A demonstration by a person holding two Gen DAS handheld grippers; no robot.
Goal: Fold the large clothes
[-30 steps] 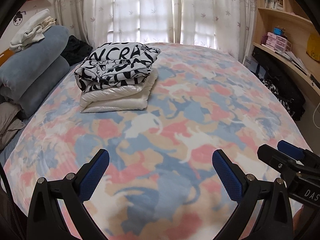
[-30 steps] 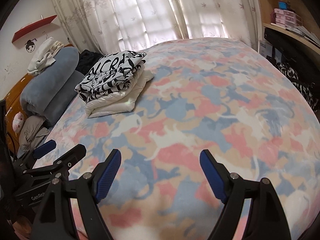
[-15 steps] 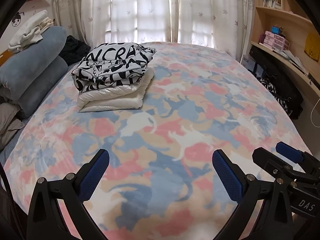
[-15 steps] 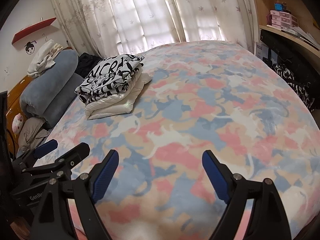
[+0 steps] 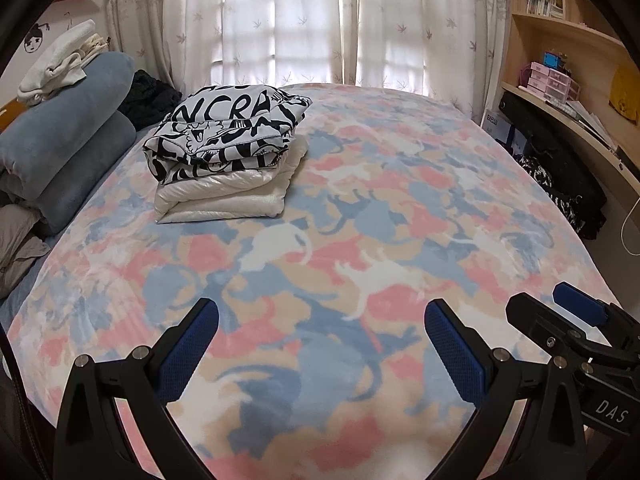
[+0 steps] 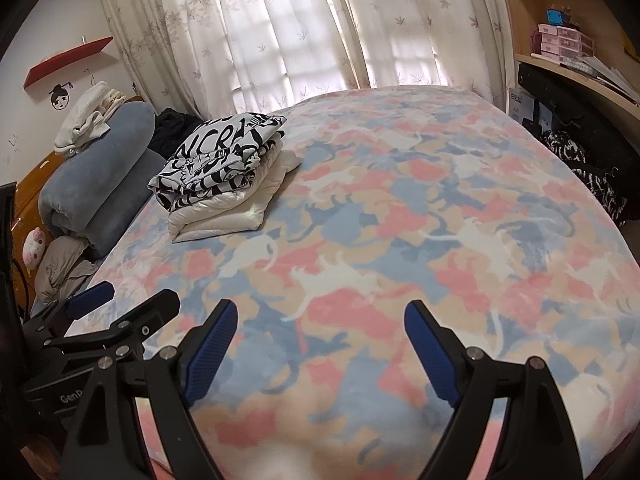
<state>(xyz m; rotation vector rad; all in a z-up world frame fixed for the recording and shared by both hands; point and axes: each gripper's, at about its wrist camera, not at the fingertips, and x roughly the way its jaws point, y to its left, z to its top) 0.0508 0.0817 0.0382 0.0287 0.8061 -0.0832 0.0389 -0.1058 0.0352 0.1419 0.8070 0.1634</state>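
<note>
While both grippers are hanging empty over the near edge of the bed (image 5: 460,184), nothing unfolded is lying in reach: the only clothes in play are sitting as a folded stack on the bed's far left part, a black-and-white printed garment (image 5: 228,136) resting on top of a white puffy garment (image 5: 224,200), just beside the blue bedding roll (image 5: 60,148) at the headboard side. Judging from that, the stack is looking done and the step in hand is fetching the next large piece. Doing it well means bringing a garment onto the bare middle of the patterned blanket, spreading it flat before any fold, and keeping clear of the finished stack so it is not getting knocked over. The dark clothing (image 5: 560,176) heaped off the bed's right side may be the next candidate, but that is only a guess.

The left gripper (image 5: 320,348) is standing wide, released, its blue pads touching nothing. The right gripper (image 6: 316,348) is also spread wide and holding nothing; its jaws have just been opening a bit further, with no cloth between them.
</note>
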